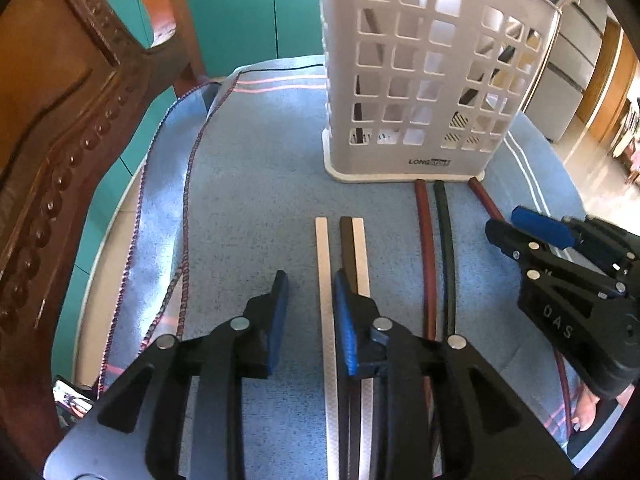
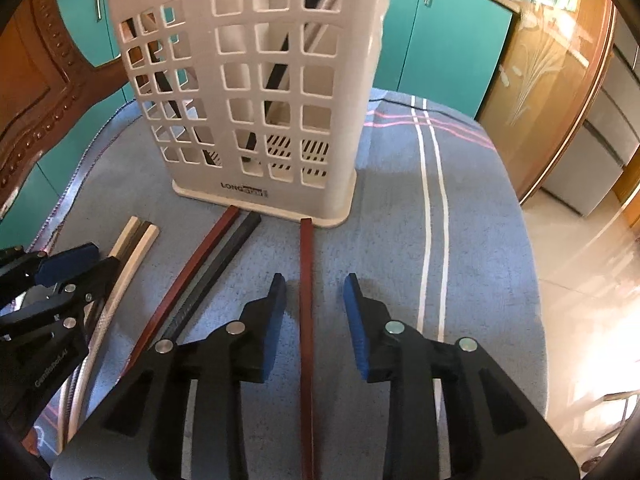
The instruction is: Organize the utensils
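A white slotted utensil holder [image 1: 424, 80] stands upright on the blue cloth and holds a few dark chopsticks; it also shows in the right wrist view [image 2: 256, 92]. Loose chopsticks lie in front of it: a white one [image 1: 325, 280], a dark one with a second white one [image 1: 360, 248], a red one [image 1: 425, 248], a black one [image 1: 445, 248] and another red one [image 2: 306, 320]. My left gripper [image 1: 310, 292] is open, with the first white chopstick between its fingers. My right gripper [image 2: 316, 296] is open, astride the single red chopstick.
A blue cloth [image 1: 248, 184] with stripes covers the round table. A carved wooden chair back [image 1: 60, 120] stands close at the left. Teal cabinets [image 2: 444, 36] lie behind. The table edge drops to a tiled floor [image 2: 580, 248] at the right.
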Motion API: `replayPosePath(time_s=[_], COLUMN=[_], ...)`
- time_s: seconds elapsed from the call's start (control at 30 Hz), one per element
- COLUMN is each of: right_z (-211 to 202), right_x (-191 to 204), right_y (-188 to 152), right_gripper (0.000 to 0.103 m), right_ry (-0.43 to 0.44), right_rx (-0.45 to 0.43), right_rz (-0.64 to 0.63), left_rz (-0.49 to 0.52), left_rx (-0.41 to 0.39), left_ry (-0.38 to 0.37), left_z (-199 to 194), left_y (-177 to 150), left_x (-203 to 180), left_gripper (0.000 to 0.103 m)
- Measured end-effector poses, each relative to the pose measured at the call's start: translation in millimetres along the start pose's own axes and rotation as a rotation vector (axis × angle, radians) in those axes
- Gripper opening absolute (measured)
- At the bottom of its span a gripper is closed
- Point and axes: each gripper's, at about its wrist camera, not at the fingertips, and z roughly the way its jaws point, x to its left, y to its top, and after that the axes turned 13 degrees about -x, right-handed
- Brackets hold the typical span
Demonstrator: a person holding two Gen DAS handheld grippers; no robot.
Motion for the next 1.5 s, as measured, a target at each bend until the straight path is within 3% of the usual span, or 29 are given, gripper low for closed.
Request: replayPosePath(time_s=[0.07,0.33,0.63,0.87,1.07,1.4,1.5], right_z=[-2,-15,-13,-11,-9,-5,-5], right_x=[-2,-31,-9,-5,-14,-20,-16], right_y=[1,-7,-5,-5,-4,0,1], right_gripper=[0.007,0.007,0.026,0.044,0.045,0.046,0.040], right_ry=[0.041,0.205,0.048,-0.001,-0.004,0.015,0.024], right_rx=[0.034,0.133,0.049,0.036,0.029,0.041,0.040], right_rz=[0.016,0.197,0.024,0.016,0.009,0.026,0.019], left_rz=[-0.009,-0.019,-0.060,-0.084,0.056,0.056,0.047], left_rx=[0.001,0.006,0.015,0.017,-0.016,0.003,0.015], left_ry=[-0.016,-0.033,-0.061,-0.075,0.033,0.054,0.042], left_z=[-1,2,2,5,3,5,6], left_y=[-1,0,2,3,1,3,5], left_x=[4,10,13,17,-9,-11,-11], left_gripper=[0.025,0.026,0.027,0.027,0.028,0.033,0.033])
